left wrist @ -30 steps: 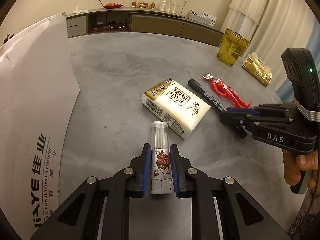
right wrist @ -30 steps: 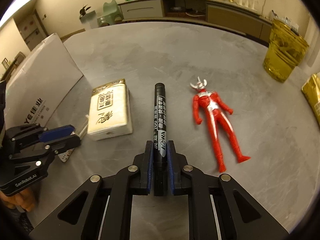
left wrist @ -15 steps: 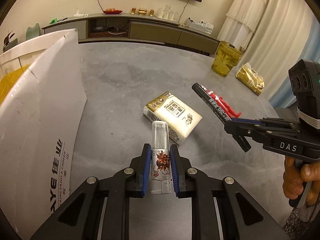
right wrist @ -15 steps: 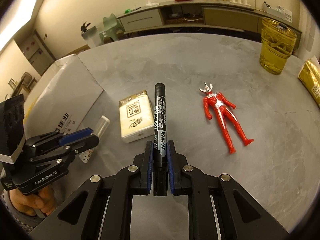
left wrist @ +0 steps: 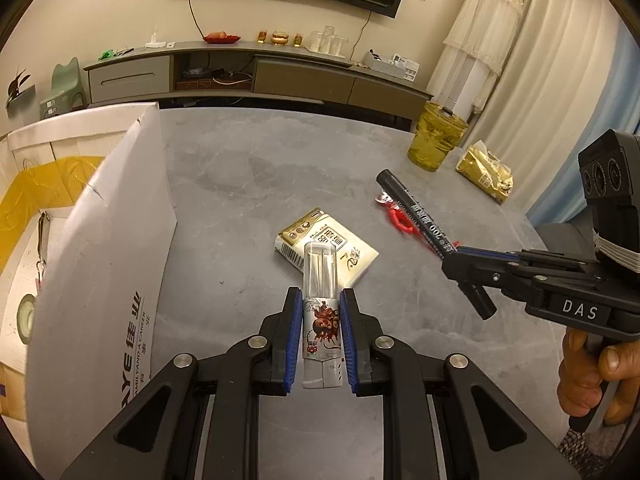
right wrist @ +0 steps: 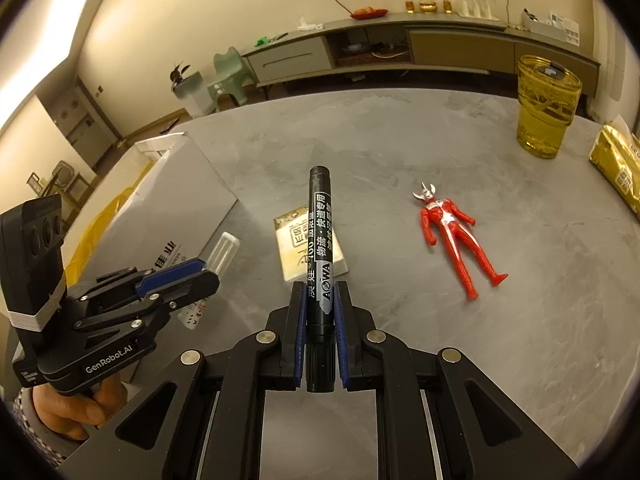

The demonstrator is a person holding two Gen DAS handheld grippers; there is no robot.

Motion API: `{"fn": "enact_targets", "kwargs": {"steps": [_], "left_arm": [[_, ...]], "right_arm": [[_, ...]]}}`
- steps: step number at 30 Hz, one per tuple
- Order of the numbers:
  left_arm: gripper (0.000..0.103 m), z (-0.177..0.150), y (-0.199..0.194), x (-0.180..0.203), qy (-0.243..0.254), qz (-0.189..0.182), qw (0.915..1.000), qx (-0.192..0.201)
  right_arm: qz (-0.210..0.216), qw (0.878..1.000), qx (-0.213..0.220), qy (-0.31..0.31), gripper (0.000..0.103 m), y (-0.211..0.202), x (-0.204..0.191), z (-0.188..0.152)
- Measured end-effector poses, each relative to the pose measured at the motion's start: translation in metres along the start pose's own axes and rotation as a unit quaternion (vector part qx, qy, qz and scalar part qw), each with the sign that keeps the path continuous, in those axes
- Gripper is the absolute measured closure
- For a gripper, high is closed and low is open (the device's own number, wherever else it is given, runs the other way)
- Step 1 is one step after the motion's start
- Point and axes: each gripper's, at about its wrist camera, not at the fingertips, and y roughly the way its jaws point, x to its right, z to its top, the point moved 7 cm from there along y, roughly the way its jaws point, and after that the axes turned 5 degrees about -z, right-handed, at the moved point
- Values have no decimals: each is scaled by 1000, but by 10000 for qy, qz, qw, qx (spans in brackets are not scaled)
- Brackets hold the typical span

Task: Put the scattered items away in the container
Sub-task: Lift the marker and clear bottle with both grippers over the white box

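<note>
Both items have come up off the tabletop within the last second. The left claw is clamped on the lighter, clear cap forward, and the right claw is clamped on the marker, cap forward. A second ago each lay low near the surface; now both views sit higher and take in far more of the room. In the left view the box has slid from filling the 9 o'clock edge to showing its open top, with yellow lining, a tape roll and a keychain inside. My reading is that lift-off is done and the carry toward the box is under way; neither item is over the opening yet.

The left claw points toward 12 o'clock, roughly level, with the box wall just beside it at 9 o'clock. The right claw shows in the left view at 3 o'clock, tilted upward so the marker angles toward 10 o'clock; a hand grips its handle.

Left on the tabletop are the tissue pack at centre and the red figure at 2 o'clock of it, apart.
</note>
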Motion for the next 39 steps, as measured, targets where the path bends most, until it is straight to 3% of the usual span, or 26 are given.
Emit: {"fn": "enact_targets", "kwargs": {"steps": [39], "left_arm": [[83,16,-98,3,78,42,9978,659]], "right_arm": [[237,9976,553,-332,89,-56,-79,20]]}}
